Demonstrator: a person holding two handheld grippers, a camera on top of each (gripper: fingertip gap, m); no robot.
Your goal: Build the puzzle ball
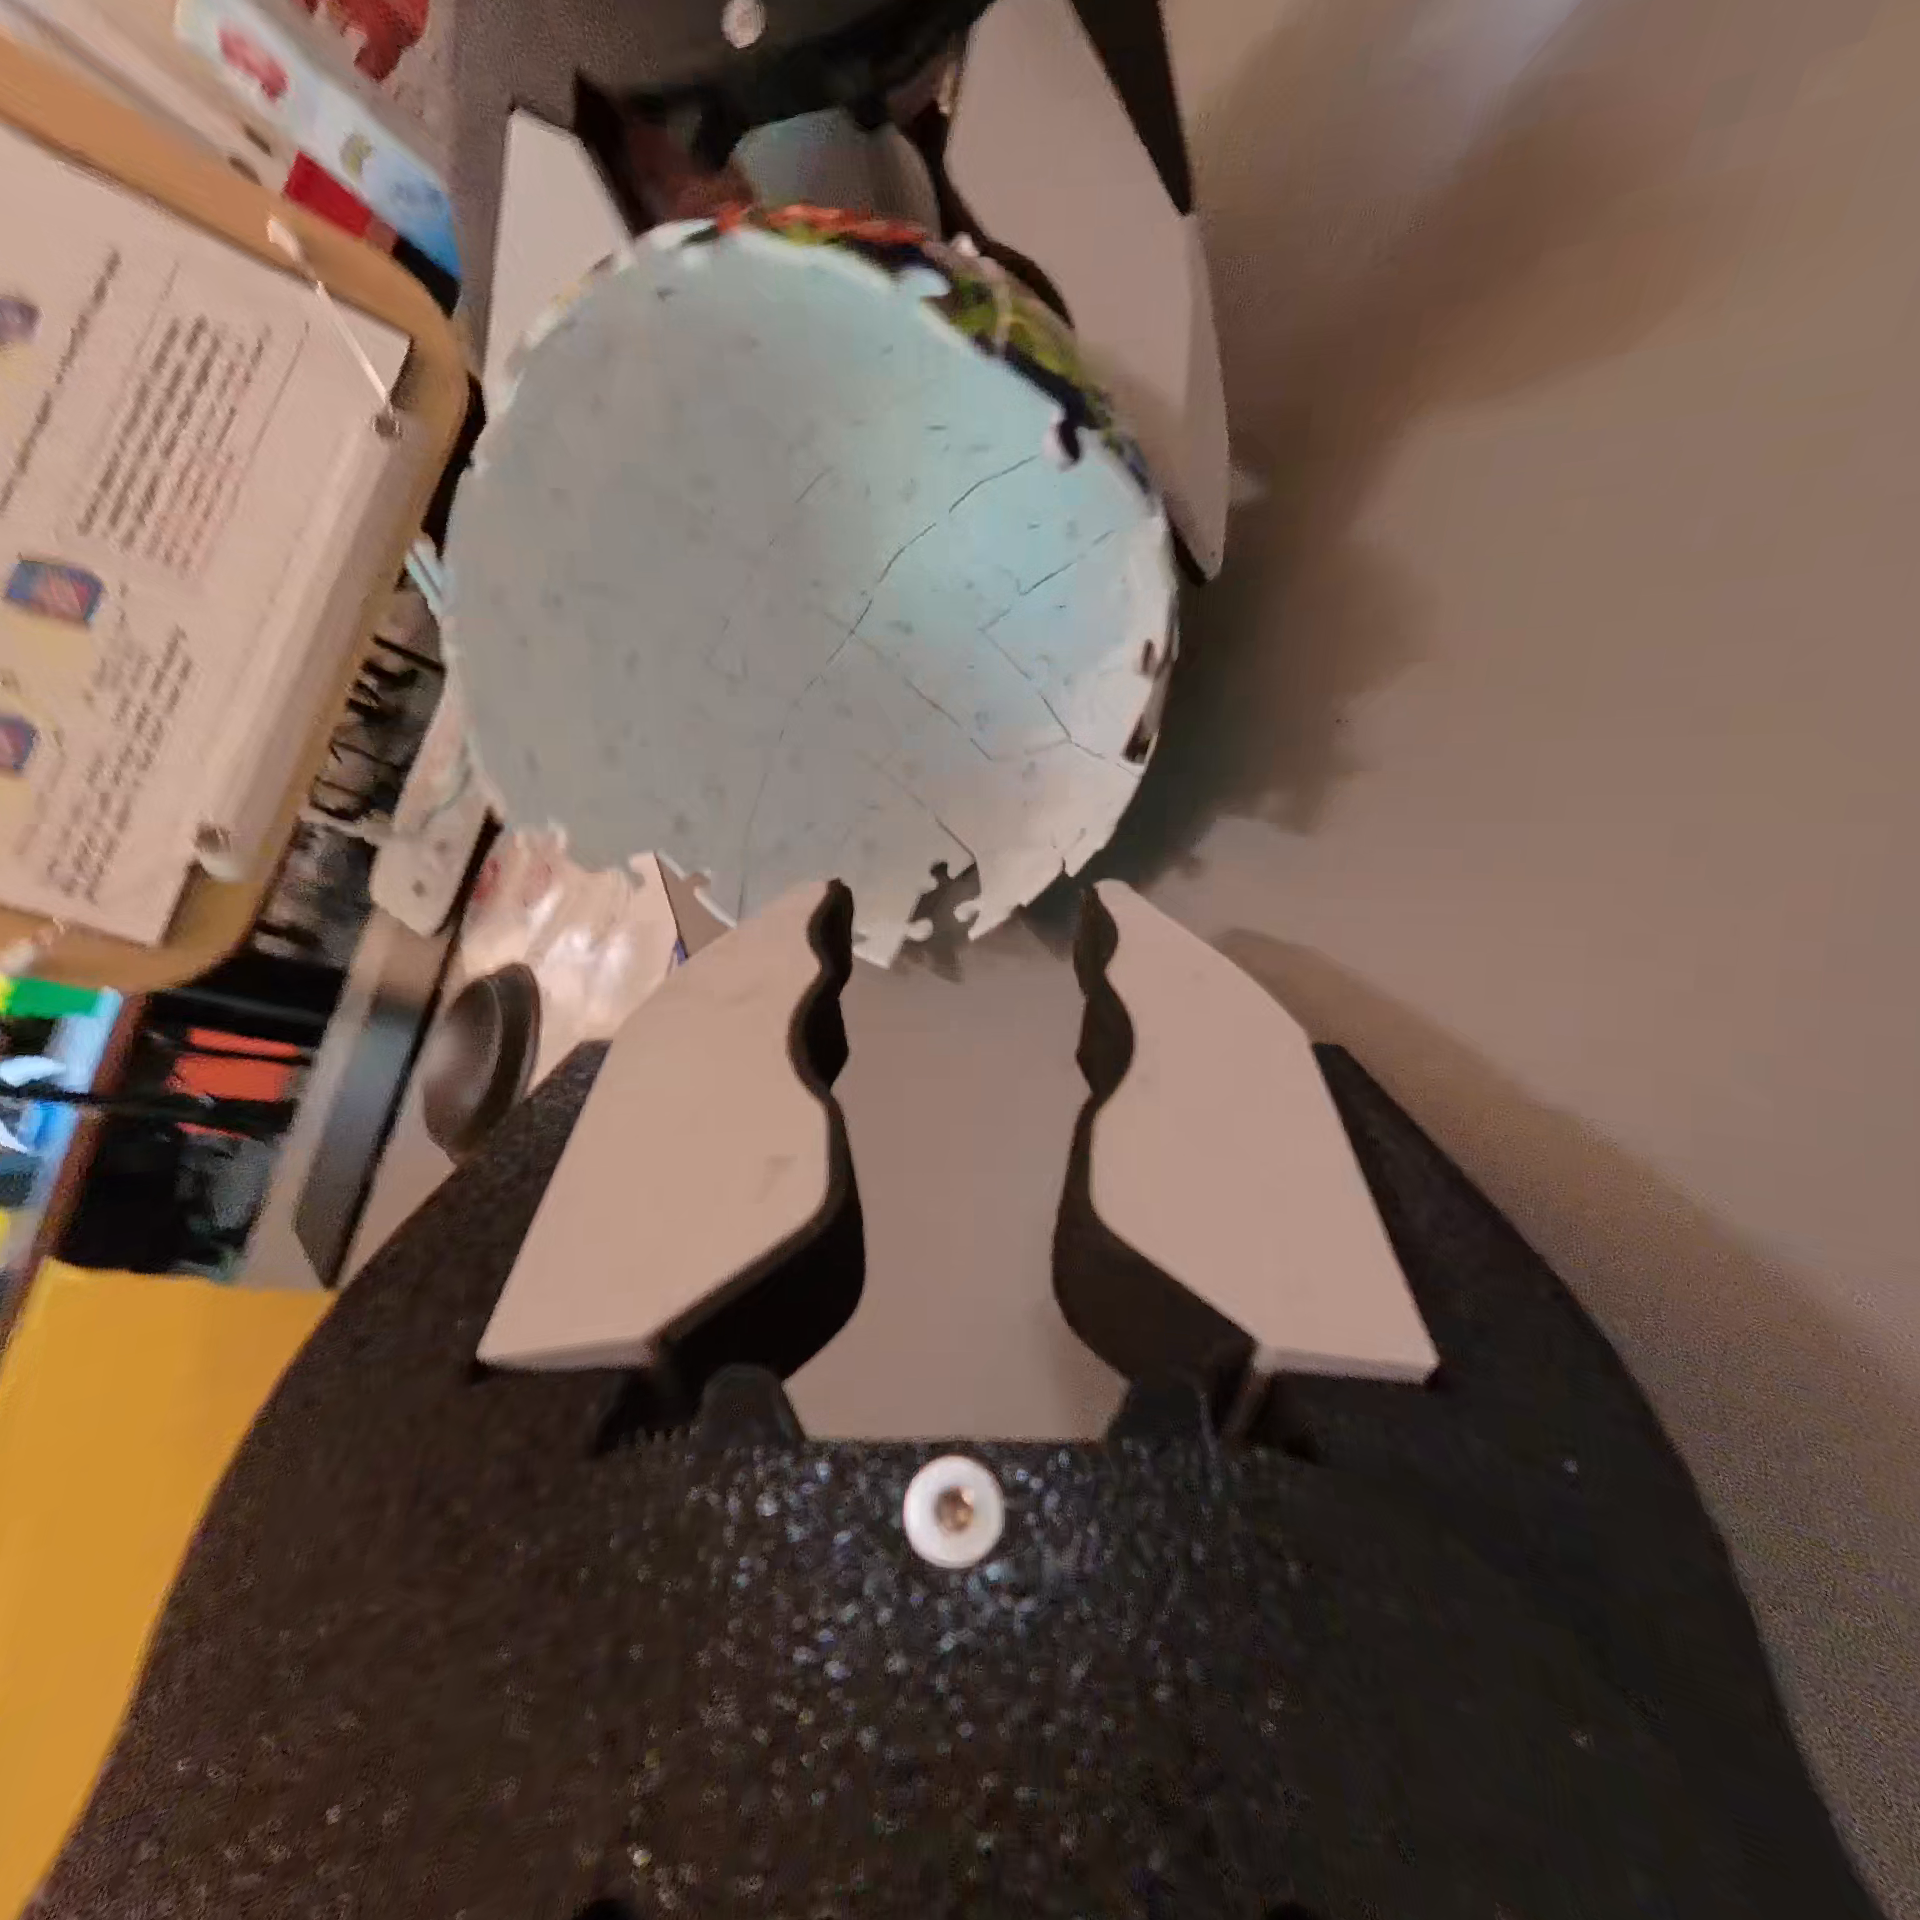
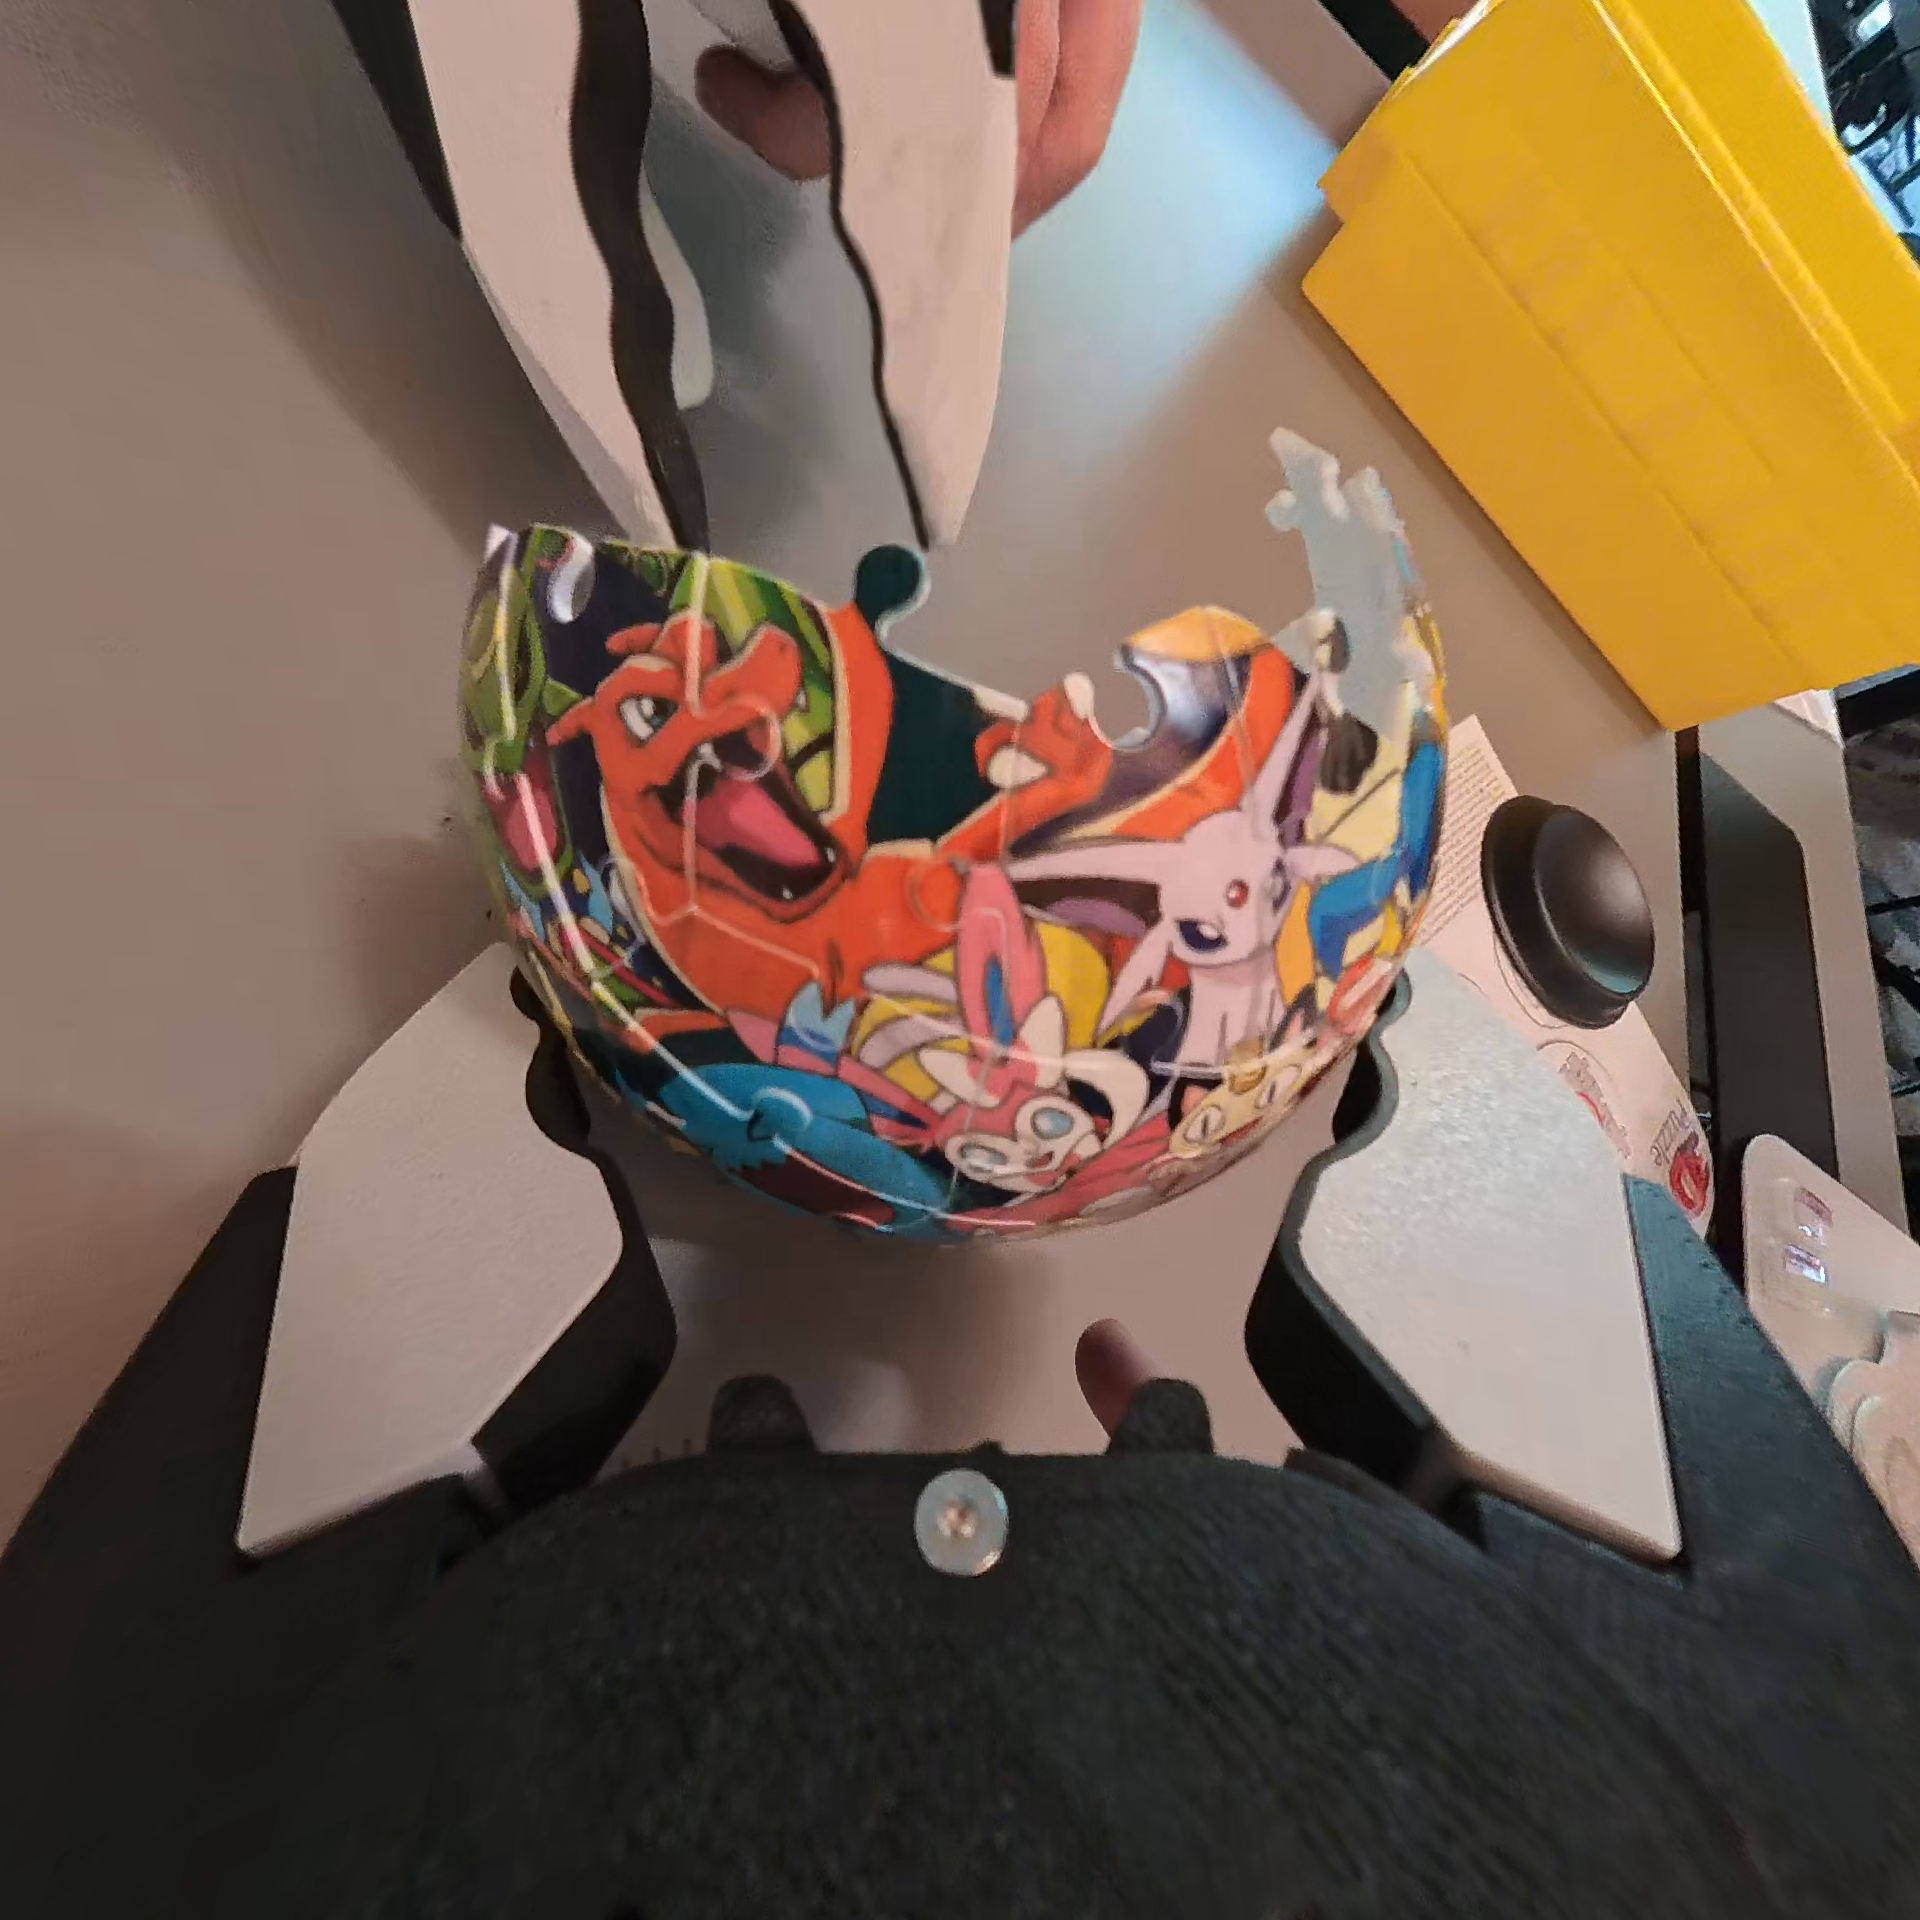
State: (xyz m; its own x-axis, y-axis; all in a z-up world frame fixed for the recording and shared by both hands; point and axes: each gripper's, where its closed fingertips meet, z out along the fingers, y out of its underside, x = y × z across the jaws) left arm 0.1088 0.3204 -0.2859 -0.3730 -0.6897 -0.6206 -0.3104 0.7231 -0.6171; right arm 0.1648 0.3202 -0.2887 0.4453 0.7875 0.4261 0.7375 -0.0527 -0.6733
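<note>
Presently, the table (image 2: 260, 520), a smooth matte grey slab, is lying under everything. Off to one side, a yellow bin (image 2: 1662, 364) of rigid plastic is resting on it, and a black knob (image 2: 1569, 914) is sitting beside a printed sheet.

The puzzle ball (image 2: 935, 883) is being held just above the table as an unfinished bowl-shaped shell. Its outer skin is glossy and covered in bright cartoon print; its inner face (image 1: 790, 582) is pale blue-grey, matte, and crossed by fine seam lines. The rim is ragged, with tabs and sockets projecting, and one tall pale tab (image 2: 1340, 520) is rising above the rest.

The right gripper (image 2: 956, 1039) is being kept wide, clamped on the shell's lower curve, one flat grey finger (image 2: 436, 1143) on each side.

The left gripper (image 1: 961, 925) is being presented directly opposite, its tips just beside the shell's rim. Its jaws are standing apart with nothing visibly between them. From this gripper the shell is lying straight ahead, hollow side facing it, so the rim gap (image 2: 1039, 634) is judged to be within reach of the left side, nearer than any loose piece; none is seen here.
</note>
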